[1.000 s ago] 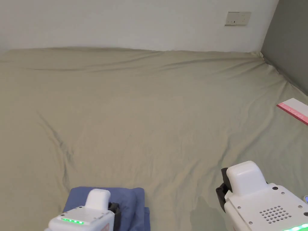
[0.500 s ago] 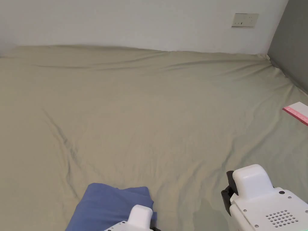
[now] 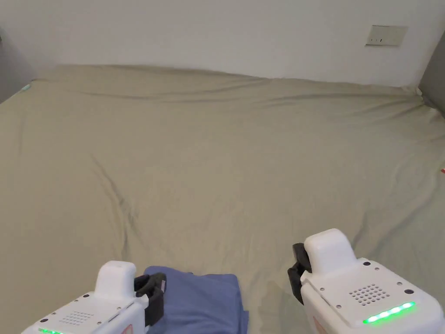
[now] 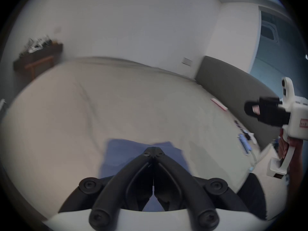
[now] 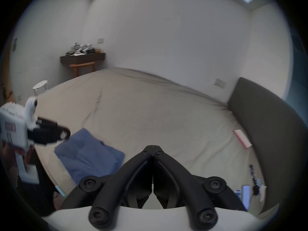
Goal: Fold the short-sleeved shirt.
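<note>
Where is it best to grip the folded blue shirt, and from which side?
Probably the blue shirt at its stacked edge toward the right gripper: layers meet there, so the fingers, coming flat along the bed sheet, catch them all.

head view downward, bed (image 3: 226,165) shared

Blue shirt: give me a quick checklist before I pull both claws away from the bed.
1. blue shirt folded into a compact stack: ok.
2. Shirt lying flat on the bed sheet: ok.
3. left claw shut with no cloth between the jaws: ok.
4. right claw shut, empty and off to the side of the shirt: ok.
5. Folded edges lined up evenly: cannot tell, the views are blurred.
</note>
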Available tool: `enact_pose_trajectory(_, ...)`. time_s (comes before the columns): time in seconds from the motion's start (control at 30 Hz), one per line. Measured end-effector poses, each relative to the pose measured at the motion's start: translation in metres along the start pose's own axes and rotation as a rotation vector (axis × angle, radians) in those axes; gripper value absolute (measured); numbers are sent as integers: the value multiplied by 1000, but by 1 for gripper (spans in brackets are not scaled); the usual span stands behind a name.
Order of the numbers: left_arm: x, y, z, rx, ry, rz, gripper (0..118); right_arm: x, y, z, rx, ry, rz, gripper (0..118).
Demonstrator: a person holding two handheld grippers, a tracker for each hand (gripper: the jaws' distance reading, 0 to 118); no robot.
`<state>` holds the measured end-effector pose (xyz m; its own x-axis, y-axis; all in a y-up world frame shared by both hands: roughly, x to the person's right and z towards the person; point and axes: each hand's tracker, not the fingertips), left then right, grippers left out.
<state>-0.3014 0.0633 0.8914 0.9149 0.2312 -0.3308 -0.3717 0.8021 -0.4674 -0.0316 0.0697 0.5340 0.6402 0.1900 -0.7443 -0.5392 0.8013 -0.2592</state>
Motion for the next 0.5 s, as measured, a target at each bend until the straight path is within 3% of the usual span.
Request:
enact_pose_trajectory(0.2,-39,4,8,-34,87,91,0,-59,-32,-84,-280,282,31,2)
enact_pose_trajectory(0.4,-68,17,-11,-134,30,147,0,-93,-81,-135,-462,289,92,2)
enact_pose_trajectory(0.43,-74,21,-16,-164,9,166,4,-92,-81,-134,-443,290,87,2)
enact_pose_trajectory(0.47,-82,25,-22,-198,-19,191,19,-88,-75,-132,-438,294,77,2)
enact_pose_trajectory(0.5,-92,30,-30,-232,-47,215,44,-86,-72,-131,-458,304,61,2)
